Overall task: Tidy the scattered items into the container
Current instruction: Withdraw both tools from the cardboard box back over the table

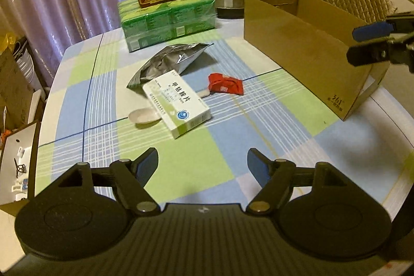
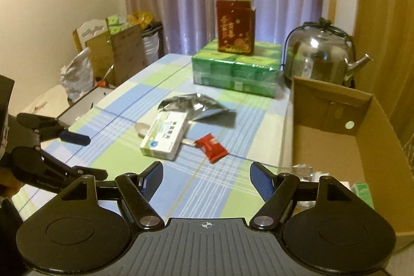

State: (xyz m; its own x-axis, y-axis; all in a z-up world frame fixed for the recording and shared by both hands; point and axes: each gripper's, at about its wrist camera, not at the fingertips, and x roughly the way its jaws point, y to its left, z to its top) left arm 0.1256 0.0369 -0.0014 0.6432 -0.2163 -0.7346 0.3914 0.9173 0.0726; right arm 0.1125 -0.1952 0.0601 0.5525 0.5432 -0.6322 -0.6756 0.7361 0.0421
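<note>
Left wrist view, left gripper [image 1: 202, 164]: we see its black jaws spread wide, holding nothing, hovering over the blue-green checked tablecloth [image 1: 181, 159]
Items: a white-and-green medicine box [image 1: 177, 105] lies on a white plastic spoon [image 1: 143, 116], beside a crumpled silver foil pouch [image 1: 170, 61] and a red snack packet [image 1: 225, 84]
Container: the brown open cardboard box [image 1: 305, 53] stands to the right
Right wrist view, right gripper [image 2: 206, 176]: we see its jaws spread wide, empty, beside the cardboard box [image 2: 336, 136]
Inside: a green carton [image 2: 363, 192] shows by the right finger
</note>
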